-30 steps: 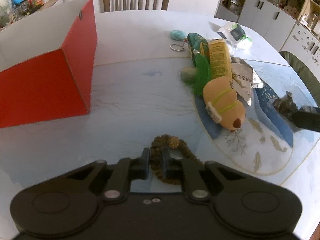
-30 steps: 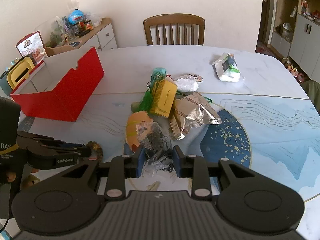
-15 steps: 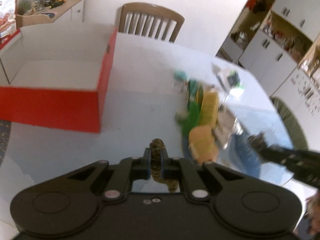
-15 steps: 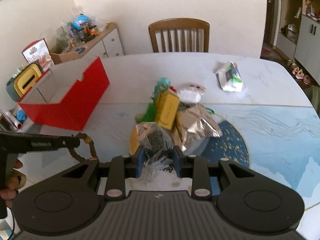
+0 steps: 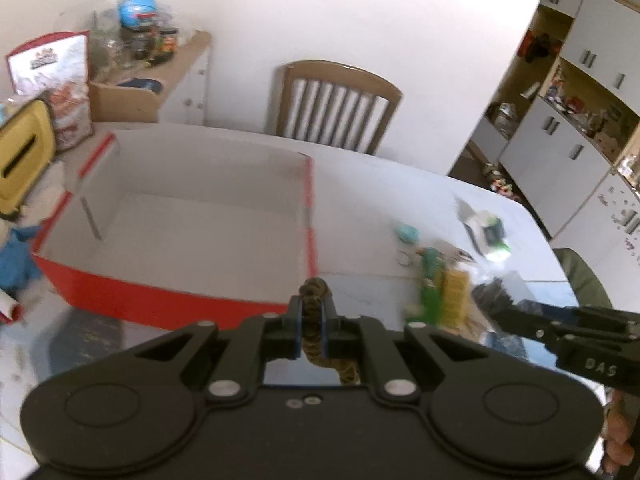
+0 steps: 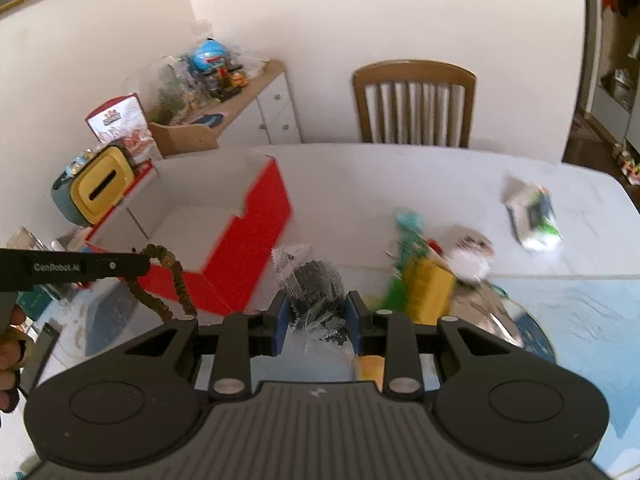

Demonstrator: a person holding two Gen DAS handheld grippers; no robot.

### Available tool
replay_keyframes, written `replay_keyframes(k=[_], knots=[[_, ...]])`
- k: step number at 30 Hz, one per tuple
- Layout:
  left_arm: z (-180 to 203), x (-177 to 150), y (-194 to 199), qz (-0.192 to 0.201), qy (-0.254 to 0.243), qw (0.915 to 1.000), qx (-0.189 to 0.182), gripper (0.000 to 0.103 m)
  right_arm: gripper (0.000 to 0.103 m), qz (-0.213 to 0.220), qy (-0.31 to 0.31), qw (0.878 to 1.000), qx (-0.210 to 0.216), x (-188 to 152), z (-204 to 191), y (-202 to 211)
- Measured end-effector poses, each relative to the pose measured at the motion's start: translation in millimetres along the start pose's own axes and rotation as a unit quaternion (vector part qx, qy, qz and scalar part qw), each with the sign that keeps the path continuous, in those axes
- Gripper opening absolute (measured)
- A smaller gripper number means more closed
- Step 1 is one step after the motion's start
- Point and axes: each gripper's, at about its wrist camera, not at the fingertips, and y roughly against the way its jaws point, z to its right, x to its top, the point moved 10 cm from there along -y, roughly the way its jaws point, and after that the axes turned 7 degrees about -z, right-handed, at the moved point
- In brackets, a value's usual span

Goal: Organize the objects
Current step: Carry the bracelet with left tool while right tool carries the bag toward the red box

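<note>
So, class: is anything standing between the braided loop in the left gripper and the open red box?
Nothing visible. The left gripper holds the braided loop just short of the red box; only its near wall lies ahead, and the interior looks empty.

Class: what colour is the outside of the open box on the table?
Red outside, white inside; the red box shows best in the right wrist view.

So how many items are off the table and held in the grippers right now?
2. The braided loop is pinched in the left gripper, near the red box. The crinkly dark packet is in the right gripper.
</note>
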Motion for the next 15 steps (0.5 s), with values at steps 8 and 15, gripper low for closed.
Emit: replay_keyframes(k=[8, 15], knots=[[-56, 29, 7, -0.015, 0.001, 0.9996, 0.024, 0.006, 0.03, -0.002, 0.014, 1.0, 0.018, 35, -72, -28], [-97, 57, 4, -0.011, -0.005, 0.9994, 0.032, 0.006, 0.03, -0.002, 0.027, 0.999, 0.021, 60, -126, -59]])
